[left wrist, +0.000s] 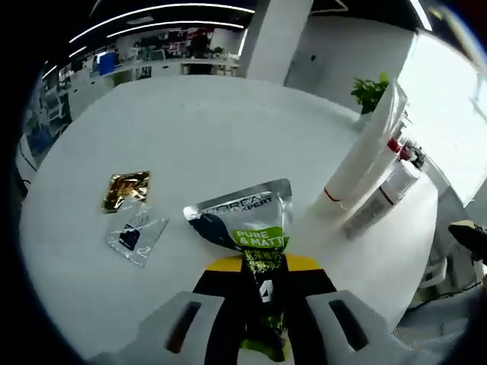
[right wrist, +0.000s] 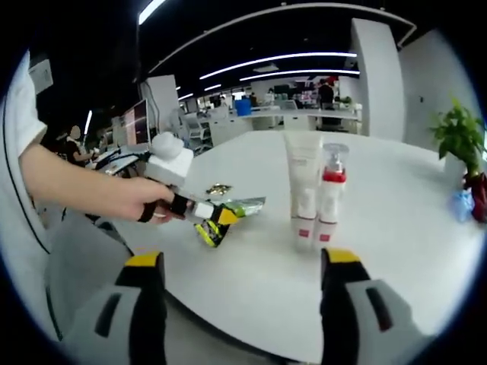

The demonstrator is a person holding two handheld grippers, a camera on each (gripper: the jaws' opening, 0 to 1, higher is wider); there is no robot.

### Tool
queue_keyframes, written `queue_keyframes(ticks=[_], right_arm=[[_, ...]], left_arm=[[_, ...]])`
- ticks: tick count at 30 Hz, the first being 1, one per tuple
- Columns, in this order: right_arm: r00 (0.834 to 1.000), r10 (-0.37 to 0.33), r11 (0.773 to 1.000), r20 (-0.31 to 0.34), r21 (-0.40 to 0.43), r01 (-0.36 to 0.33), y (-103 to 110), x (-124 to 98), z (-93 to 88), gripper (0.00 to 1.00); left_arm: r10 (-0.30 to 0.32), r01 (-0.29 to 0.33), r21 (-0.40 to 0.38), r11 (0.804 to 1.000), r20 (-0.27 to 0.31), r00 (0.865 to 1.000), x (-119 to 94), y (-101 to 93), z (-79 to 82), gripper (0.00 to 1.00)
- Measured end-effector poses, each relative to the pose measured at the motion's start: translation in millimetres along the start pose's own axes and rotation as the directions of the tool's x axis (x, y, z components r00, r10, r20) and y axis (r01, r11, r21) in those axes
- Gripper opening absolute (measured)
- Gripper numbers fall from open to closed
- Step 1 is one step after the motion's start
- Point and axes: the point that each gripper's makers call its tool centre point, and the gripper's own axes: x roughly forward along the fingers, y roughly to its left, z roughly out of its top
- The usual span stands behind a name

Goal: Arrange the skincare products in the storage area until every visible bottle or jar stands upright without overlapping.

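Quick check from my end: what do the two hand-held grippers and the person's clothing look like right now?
Left hand-held gripper: pale grey jaws with dark slots, black-and-yellow pads. Right hand-held gripper: grey jaws, black fingers capped yellow. Seen from the right gripper view, the left one carries a white box. The person's sleeve is short and white.

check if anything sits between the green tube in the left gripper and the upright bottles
Nothing visible does. The green tube, held in the left gripper, has bare white table between it and the upright bottles. The two sachets lie off to the other side.
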Motion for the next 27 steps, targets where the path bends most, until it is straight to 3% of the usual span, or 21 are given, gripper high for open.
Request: queue_keyframes(ticks=[9, 14, 20, 25, 27], right_arm=[[1.000, 0.023, 0.999, 0.008, -0.023, -0.023, 5.2, 0.8, 1.5, 0.82], [0.999, 0.040, 0.999, 0.005, -0.016, -0.040, 7.8, 1.2, 0.9, 0.81], [0.997, 0.073, 0.997, 0.007, -0.004, -0.073, 12.6, 1.2, 0.8, 0.77], [0.994, 0.108, 0.993, 0.018, 0.055, -0.109, 15.7, 0.2, 2.2, 0.76], [0.981, 0.186, 0.966, 0.044, 0.173, -0.191, 25.6, -2.9, 7.6, 0.72]], left_arm=[[-0.083, 0.089, -0.074, 0.993, 0.081, 0.993, -42.8, -29.1, 2.1, 0.14], [-0.116, 0.121, -0.030, 0.992, 0.116, 0.986, -63.2, -50.3, 3.9, 0.14], [-0.126, 0.120, 0.055, 0.991, 0.129, 0.984, -84.4, -62.4, -1.6, 0.14], [-0.138, 0.129, 0.075, 0.989, 0.136, 0.981, -97.0, -65.5, -9.6, 0.14], [-0.150, 0.140, 0.080, 0.987, 0.146, 0.978, -102.1, -68.8, -9.6, 0.15]])
